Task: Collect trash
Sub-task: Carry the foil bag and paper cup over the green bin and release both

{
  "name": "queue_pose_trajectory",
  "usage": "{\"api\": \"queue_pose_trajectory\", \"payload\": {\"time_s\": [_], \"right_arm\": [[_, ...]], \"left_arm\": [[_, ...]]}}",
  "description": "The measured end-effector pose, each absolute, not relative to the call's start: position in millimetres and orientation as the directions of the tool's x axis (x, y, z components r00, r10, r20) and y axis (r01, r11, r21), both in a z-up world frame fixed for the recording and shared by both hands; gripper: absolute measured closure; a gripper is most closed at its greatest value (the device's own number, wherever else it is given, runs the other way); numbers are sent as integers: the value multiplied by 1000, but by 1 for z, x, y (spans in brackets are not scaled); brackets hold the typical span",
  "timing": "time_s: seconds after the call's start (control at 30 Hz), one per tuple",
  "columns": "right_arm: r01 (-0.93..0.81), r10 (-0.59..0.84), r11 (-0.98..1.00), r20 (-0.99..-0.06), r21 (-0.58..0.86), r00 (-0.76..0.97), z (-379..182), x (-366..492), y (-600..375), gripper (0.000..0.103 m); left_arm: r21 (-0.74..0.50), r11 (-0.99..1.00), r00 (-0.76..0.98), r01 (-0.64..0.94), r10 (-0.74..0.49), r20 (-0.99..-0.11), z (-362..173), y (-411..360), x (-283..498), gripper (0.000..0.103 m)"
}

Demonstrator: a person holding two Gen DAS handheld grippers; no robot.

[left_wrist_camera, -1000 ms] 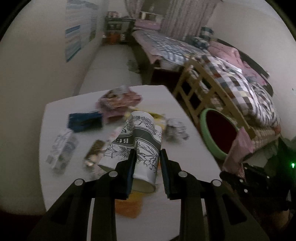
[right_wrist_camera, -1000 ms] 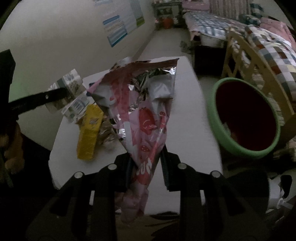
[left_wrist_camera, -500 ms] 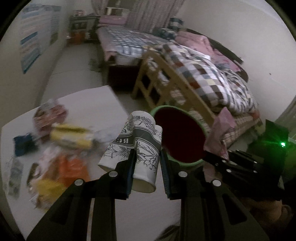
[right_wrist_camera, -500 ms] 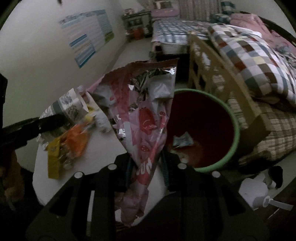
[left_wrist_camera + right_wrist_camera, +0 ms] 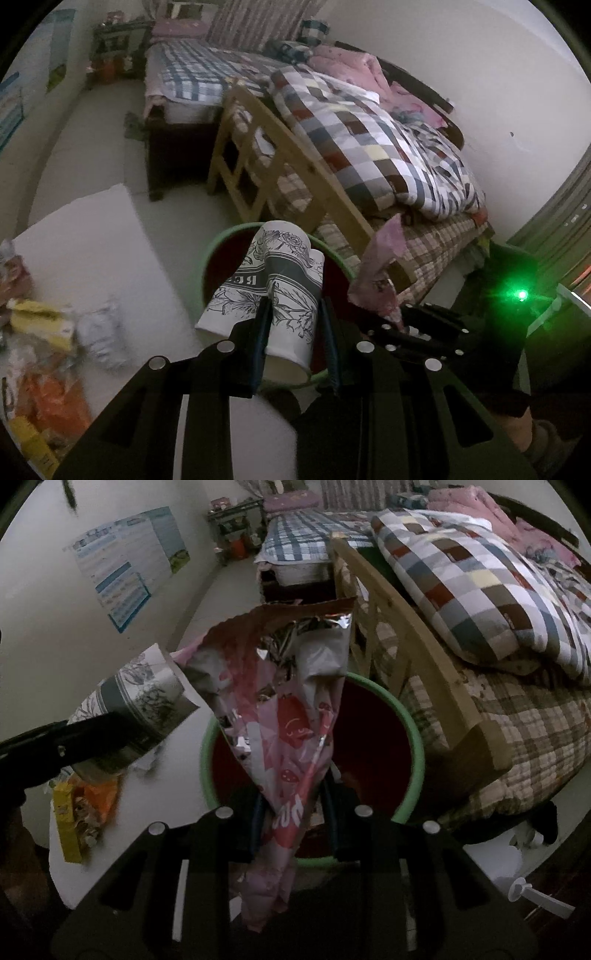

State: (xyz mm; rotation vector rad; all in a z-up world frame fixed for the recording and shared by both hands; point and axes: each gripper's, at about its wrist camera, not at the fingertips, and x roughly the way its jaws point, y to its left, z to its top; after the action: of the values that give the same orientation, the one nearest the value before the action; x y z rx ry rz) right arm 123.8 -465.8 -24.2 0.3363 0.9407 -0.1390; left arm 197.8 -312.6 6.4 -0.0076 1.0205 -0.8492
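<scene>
Trash still litters the white desk (image 5: 92, 236) at far left: a yellow packet (image 5: 40, 325), an orange wrapper (image 5: 55, 406) and a crumpled white scrap (image 5: 101, 332) lie there, not yet collected. Right of them, the left tongs (image 5: 293, 332) pinch a flattened paper cup (image 5: 273, 288) with a flower print, held over the near left rim of the green bin (image 5: 415, 731). Next, the right tongs (image 5: 293, 821) pinch the lower end of a pink foil bag (image 5: 288, 716), its torn mouth up, above the bin's dark red inside. Further right stand a wooden bed rail (image 5: 406, 627) and a checked quilt (image 5: 480, 587). By my reckoning both pieces are placed for dropping; letting go comes next, then the desk's remaining litter.
</scene>
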Motion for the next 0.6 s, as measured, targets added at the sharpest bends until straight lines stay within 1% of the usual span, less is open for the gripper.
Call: {"api": "queue_pose_trajectory", "payload": {"time_s": [0.3,0.33,0.37,0.4,0.43,0.47,0.53,0.6], "right_arm": [[292,65,920,-835,262,546,-57,137,-491,75],[295,65,919,-836,263,544,-58,137,-492,70],[297,68,917,-839,265,540,-60,138,-493,66],[297,71,917,-840,268,539,-62,139,-494,54],[301,67,916,-840,266,539,-63,139,-495,42],[307,58,915,-839,260,541,-63,138,-496,39],[306,56,917,-841,257,539,-65,138,-496,29],[309,55,916,-842,257,537,-66,137,-497,29]], "left_arm": [[-390,706,195,591,-594,-781,-27,-343,213,78],[-394,709,192,585,-593,-782,-30,-342,214,78],[-396,714,191,577,-590,-785,-33,-343,217,75],[-396,724,194,566,-583,-789,-36,-343,219,70],[-400,728,198,556,-584,-788,-37,-341,221,54],[-408,733,204,544,-588,-783,-38,-338,222,42],[-420,739,213,527,-593,-776,-40,-333,224,36],[-417,746,218,520,-588,-779,-41,-330,225,35]]}}
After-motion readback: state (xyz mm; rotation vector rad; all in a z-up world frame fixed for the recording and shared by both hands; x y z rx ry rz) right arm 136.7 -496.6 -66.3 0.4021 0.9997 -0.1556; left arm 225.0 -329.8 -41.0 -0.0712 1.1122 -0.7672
